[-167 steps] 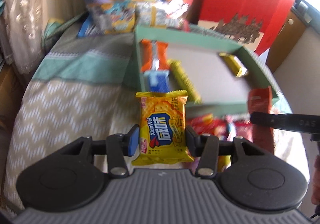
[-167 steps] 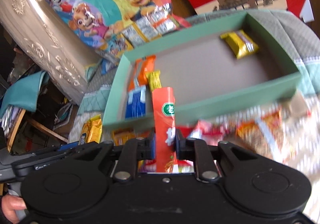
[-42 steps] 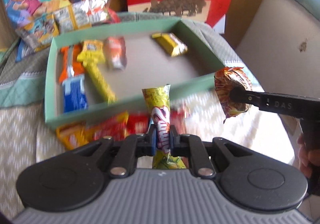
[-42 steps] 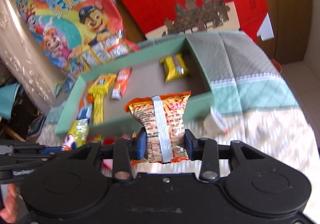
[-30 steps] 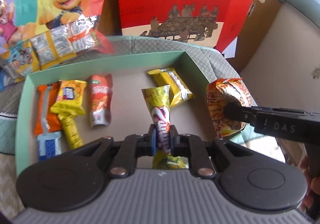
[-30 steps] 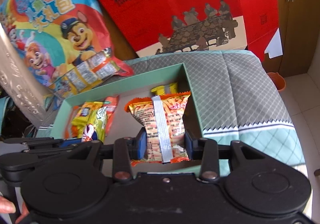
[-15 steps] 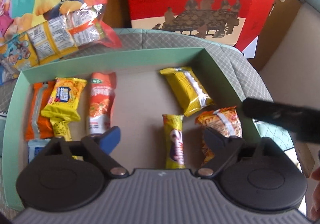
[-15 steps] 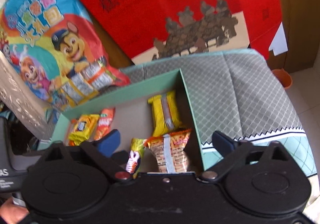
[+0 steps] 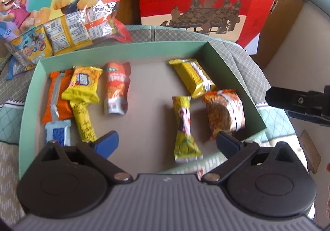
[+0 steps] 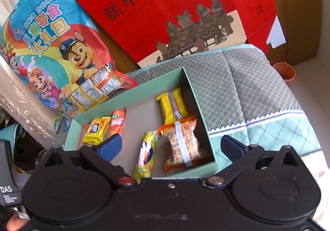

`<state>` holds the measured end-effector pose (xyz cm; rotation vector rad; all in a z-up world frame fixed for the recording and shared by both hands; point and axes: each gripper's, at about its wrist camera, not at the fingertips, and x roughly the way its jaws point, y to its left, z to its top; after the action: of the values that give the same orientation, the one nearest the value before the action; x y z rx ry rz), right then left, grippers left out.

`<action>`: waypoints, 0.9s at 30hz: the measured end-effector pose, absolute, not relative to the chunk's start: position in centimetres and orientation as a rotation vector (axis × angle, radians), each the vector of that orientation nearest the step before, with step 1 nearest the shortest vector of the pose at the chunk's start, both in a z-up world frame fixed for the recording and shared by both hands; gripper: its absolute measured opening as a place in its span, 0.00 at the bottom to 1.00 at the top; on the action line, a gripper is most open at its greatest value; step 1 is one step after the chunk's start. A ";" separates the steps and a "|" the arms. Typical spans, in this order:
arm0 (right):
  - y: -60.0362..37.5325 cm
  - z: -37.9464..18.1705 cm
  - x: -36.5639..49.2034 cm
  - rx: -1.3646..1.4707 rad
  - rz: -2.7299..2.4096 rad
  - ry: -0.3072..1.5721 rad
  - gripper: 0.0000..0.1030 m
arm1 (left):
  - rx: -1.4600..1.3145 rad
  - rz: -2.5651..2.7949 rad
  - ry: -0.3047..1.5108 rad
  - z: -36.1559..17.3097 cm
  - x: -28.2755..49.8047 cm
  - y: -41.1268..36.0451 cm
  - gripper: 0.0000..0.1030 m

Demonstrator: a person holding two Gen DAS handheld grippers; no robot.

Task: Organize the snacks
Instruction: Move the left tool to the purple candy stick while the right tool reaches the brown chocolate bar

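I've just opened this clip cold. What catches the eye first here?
The green tray of bright snack packets fills the middle. Behind it stand a big red gift bag and, to its left, a cartoon-puppy snack bag. In front, both grippers, left and right, hang wide open and empty.

Both views are brightly lit by daylight from the upper right. Glare is seen on the foil bag (image 9: pixel 61 14). Straight edges are bowed by fisheye distortion; corners are darkened.

orange snack packet (image 10: pixel 181 144) lies in green box (image 10: pixel 132 94), jaws spread wide.
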<state>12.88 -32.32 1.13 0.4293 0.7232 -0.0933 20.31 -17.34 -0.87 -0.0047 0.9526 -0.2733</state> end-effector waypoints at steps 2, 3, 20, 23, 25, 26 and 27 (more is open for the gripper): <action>-32.1 1.0 11.9 0.429 -0.092 0.729 1.00 | 0.002 -0.277 0.949 -0.8 19.3 -16.9 1.00; -32.0 1.0 11.5 0.430 -0.091 0.732 1.00 | 0.007 -0.279 0.946 -0.7 18.7 -16.7 1.00; -24.4 -3.4 6.1 0.472 0.013 0.862 1.00 | 0.009 -0.229 1.033 -3.9 9.5 -8.5 1.00; -22.8 -4.4 5.5 0.466 0.026 0.893 1.00 | -0.010 -0.215 1.063 -4.7 8.6 -7.2 1.00; -22.1 -4.8 5.2 0.469 0.030 0.905 1.00 | -0.026 -0.217 1.079 -5.1 8.1 -6.6 1.00; -21.8 -5.0 5.0 0.468 0.032 0.907 1.00 | -0.033 -0.223 1.086 -5.4 7.8 -6.5 0.99; -21.4 -5.0 4.9 0.460 0.032 0.907 0.97 | -0.034 -0.236 1.090 -5.5 7.4 -6.4 0.96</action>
<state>4.94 -21.38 -5.02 0.4597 0.9070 0.0320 7.43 -6.40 -5.55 -0.0339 1.0902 -0.2361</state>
